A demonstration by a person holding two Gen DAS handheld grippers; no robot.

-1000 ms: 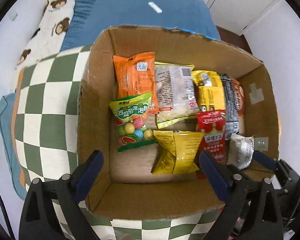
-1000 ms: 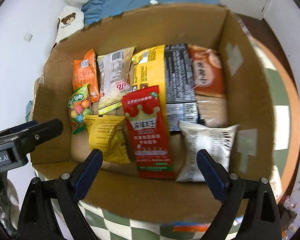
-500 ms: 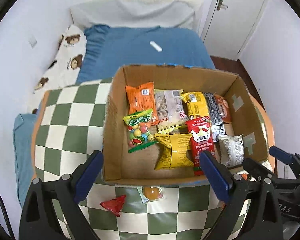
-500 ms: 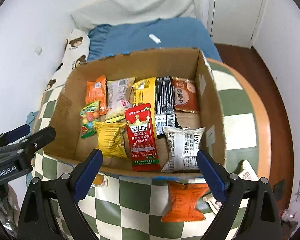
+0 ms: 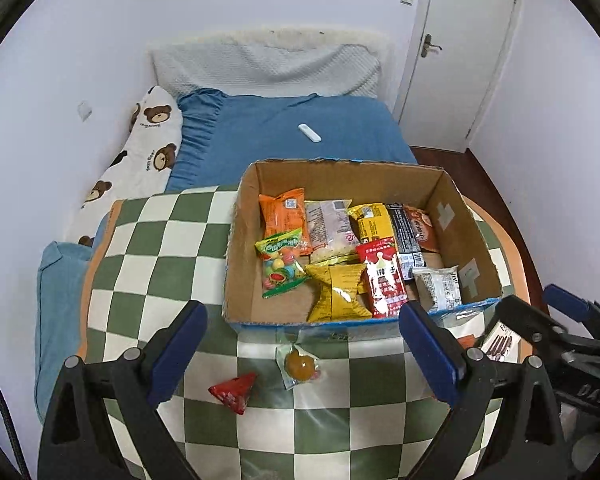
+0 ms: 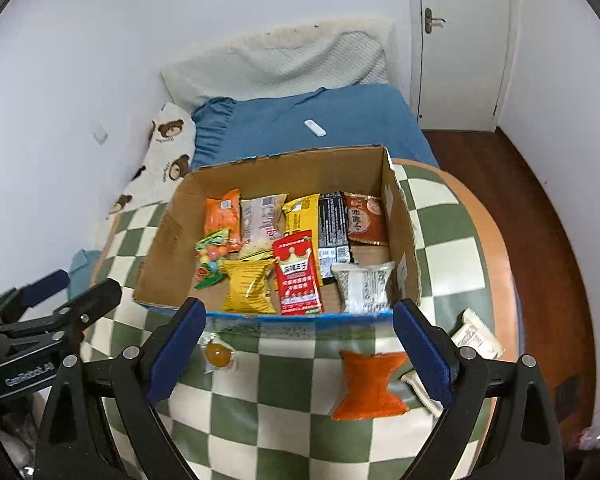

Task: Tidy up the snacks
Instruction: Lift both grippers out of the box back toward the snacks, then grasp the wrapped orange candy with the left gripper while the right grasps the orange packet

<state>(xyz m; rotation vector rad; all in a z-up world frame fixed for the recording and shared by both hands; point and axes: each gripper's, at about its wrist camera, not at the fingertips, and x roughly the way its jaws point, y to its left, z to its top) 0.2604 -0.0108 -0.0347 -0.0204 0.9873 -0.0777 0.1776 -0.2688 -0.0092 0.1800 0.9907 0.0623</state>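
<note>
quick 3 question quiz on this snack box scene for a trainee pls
1. True or false: the left tool grips a snack.
2. Which snack lies outside the cardboard box? A) red triangular packet B) green candy bag C) red crown packet
3. Fill in: the orange packet on the checkered tablecloth lies nearest the ____ tool.

Key: 1 false; 2 A; 3 right

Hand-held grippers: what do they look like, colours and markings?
Both match: the left hand-held gripper and right hand-held gripper have black angular frames with silver bolts and blue padded fingers. White lettering reads "GenRobot.AI" on the left one's side, "DAS" on the right's. A black cable runs beside the left.
</note>
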